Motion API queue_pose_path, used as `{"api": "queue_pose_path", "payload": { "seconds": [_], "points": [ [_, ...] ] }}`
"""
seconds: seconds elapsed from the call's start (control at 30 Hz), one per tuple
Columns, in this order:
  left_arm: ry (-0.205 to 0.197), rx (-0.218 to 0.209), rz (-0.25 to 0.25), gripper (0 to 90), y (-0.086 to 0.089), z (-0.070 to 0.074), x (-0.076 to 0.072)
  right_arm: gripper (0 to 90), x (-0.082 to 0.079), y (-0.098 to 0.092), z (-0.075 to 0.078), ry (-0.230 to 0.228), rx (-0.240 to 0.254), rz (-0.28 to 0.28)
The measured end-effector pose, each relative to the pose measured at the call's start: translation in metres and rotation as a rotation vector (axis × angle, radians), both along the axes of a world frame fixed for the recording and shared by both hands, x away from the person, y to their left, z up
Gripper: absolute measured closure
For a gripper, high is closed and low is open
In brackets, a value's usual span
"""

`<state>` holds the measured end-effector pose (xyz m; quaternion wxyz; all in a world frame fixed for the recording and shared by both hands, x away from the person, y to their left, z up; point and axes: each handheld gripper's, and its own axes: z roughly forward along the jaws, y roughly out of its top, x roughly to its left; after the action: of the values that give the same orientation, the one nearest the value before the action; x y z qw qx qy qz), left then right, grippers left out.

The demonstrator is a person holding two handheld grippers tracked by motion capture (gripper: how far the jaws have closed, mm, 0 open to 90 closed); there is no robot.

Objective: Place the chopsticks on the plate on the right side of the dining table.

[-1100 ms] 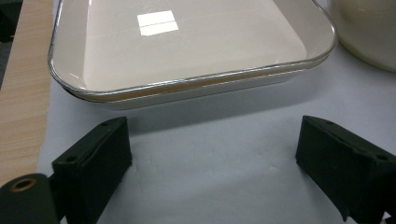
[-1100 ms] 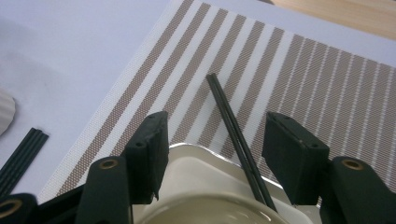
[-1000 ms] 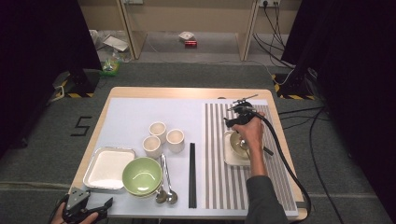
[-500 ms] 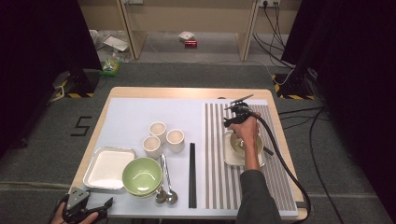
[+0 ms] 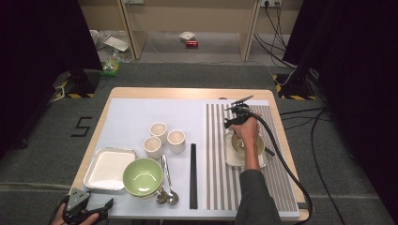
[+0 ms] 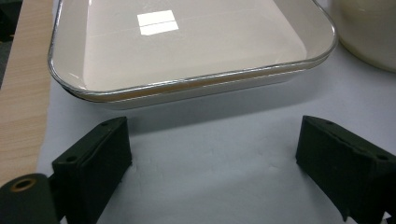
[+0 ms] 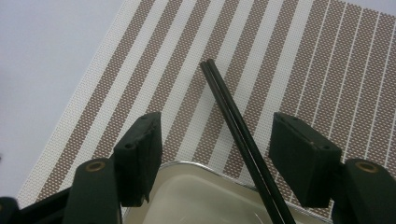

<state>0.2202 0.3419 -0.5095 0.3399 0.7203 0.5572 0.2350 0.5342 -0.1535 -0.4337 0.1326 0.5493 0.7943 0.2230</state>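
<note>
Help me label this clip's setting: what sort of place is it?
Probably a staged recording room, not a real dining room: a table laid with cups, a green bowl and a striped mat stands between black curtains, with cables across the grey floor.

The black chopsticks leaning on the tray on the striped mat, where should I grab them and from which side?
Probably take the chopsticks at the raised stretch just beyond the tray rim, from above, right tool jaws straddling the pair. There they slope clear of the striped mat; the tips lie flat on it.
</note>
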Motion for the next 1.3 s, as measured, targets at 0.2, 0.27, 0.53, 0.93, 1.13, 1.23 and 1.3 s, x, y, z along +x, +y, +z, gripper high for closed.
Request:
{"api": "queue_pose_path", "payload": {
  "seconds": [0.2,0.27,0.53,0.93,1.13,1.23,1.3],
  "points": [
    [0.001,-0.001,0.000,8.9,0.0000,0.0001,0.0001,35.8,0.0020,0.0013,-0.0028,0.008,0.005,-0.006],
    [0.001,-0.001,-0.001,9.0,0.0000,0.0001,0.0001,35.8,0.0024,0.0013,-0.0033,0.008,0.003,-0.009],
    [0.000,0.000,0.000,9.0,0.0000,0.0000,0.0000,35.3,0.0041,0.0037,-0.0076,0.022,-0.002,-0.007],
    [0.000,0.000,-0.001,8.9,0.0001,0.0000,0.0000,36.5,0.0028,0.0055,-0.0069,0.048,0.005,0.006],
    [0.000,0.000,-0.001,8.9,-0.0001,0.0000,0.0001,36.2,0.0004,0.0077,-0.0068,0.055,0.006,0.017],
    [0.001,0.000,-0.001,8.9,-0.0001,0.0001,0.0001,35.9,-0.0001,0.0070,-0.0043,0.045,0.016,0.013],
    [0.001,0.000,-0.001,8.9,0.0000,0.0001,0.0001,34.5,0.0004,0.0047,-0.0020,0.036,0.015,-0.006]
  ]
}}
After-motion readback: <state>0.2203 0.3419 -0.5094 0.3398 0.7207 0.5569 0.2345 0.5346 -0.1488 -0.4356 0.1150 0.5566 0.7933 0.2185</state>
